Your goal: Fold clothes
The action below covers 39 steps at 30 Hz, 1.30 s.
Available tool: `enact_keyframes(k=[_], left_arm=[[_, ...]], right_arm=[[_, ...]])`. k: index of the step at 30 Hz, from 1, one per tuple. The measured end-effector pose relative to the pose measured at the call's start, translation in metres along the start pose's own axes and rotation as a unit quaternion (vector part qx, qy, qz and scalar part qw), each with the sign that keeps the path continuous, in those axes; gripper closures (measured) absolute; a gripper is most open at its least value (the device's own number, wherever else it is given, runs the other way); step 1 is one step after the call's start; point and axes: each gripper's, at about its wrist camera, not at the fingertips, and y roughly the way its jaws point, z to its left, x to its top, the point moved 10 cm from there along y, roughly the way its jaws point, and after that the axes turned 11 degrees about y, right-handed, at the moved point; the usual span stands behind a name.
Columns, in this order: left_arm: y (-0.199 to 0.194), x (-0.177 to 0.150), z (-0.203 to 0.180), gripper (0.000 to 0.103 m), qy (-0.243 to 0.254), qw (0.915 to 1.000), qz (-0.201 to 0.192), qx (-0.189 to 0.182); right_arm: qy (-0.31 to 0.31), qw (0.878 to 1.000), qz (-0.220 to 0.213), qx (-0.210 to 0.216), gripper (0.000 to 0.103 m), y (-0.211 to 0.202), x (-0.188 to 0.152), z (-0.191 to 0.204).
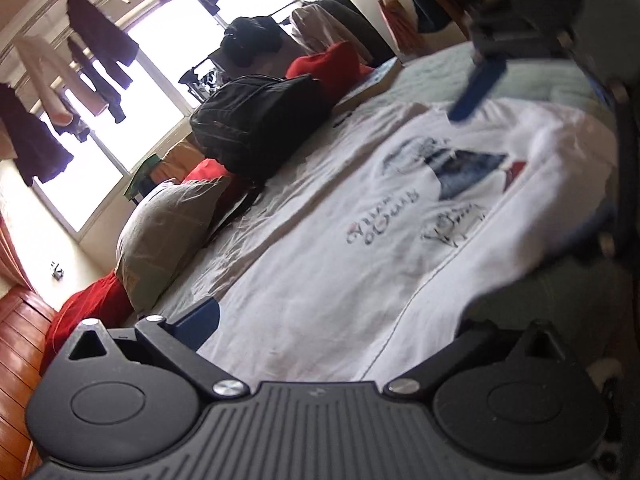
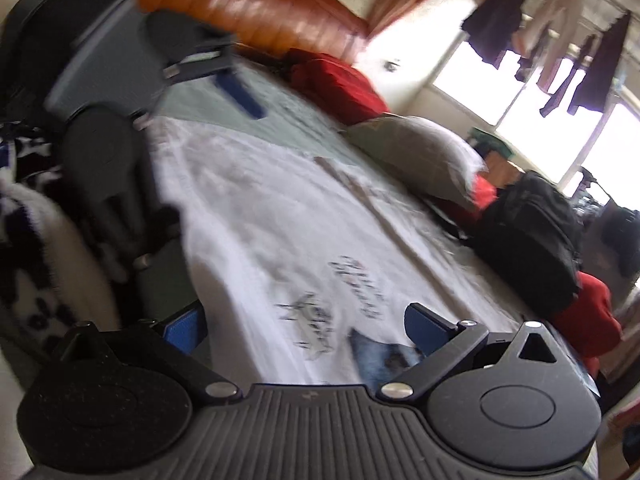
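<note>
Lying flat on the bed (image 1: 248,240), print up: a white T-shirt (image 1: 360,248).
Its length runs along the bed's near edge between both grippers; left gripper (image 1: 336,320) and right gripper (image 2: 308,328) jaws wide, holding nothing.

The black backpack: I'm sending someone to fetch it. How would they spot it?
On the bed, look along the window side, past the white printed T-shirt. The black backpack sits between a grey pillow and red bedding, the only black, bulky item there.

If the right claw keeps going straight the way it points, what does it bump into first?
Probably the white T-shirt spread on the bed: it fills the space between the open right claw fingers. Farther on lies the grey pillow, but the blur makes depth hard to judge.
</note>
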Motion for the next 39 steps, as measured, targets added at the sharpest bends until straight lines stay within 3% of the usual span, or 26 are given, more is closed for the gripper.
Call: enact_keyframes(k=[3, 6, 10, 13, 15, 20, 24, 30, 39], left_arm=[[-0.002, 0.002, 0.002, 0.001, -0.002, 1.0000, 0.000, 0.001], [0.000, 0.003, 0.004, 0.001, -0.015, 0.9999, 0.000, -0.002], [0.003, 0.006, 0.008, 0.001, -0.035, 0.9994, 0.000, -0.006], [0.003, 0.007, 0.012, 0.001, -0.054, 0.9985, -0.001, -0.010], [0.001, 0.003, 0.011, 0.001, -0.056, 0.9983, -0.001, -0.015], [-0.003, -0.011, -0.009, 0.001, 0.020, 0.9997, 0.009, -0.008], [0.005, -0.012, -0.030, 0.001, 0.090, 0.9957, 0.016, 0.014], [0.010, -0.015, -0.014, 0.000, 0.107, 0.9905, 0.031, 0.080], [0.008, -0.049, 0.012, 0.000, 0.128, 0.9808, 0.065, 0.132]], right_arm=[[-0.004, 1.000, 0.004, -0.005, 0.000, 0.012, -0.001, 0.007], [-0.014, 0.998, 0.017, -0.057, 0.000, 0.028, -0.003, 0.001], [-0.021, 0.999, 0.010, -0.044, 0.000, 0.024, 0.002, 0.011], [-0.052, 0.996, 0.002, -0.070, 0.000, 0.024, 0.004, 0.015], [-0.064, 0.992, 0.008, -0.112, 0.000, 0.027, 0.000, 0.003], [-0.049, 0.983, 0.019, -0.175, 0.000, 0.018, -0.011, -0.033], [-0.030, 0.983, 0.011, -0.182, 0.000, 0.008, -0.007, -0.037], [-0.036, 0.983, 0.016, -0.181, 0.000, 0.015, -0.011, -0.038], [-0.017, 0.966, 0.041, -0.253, 0.000, -0.002, -0.051, -0.070]])
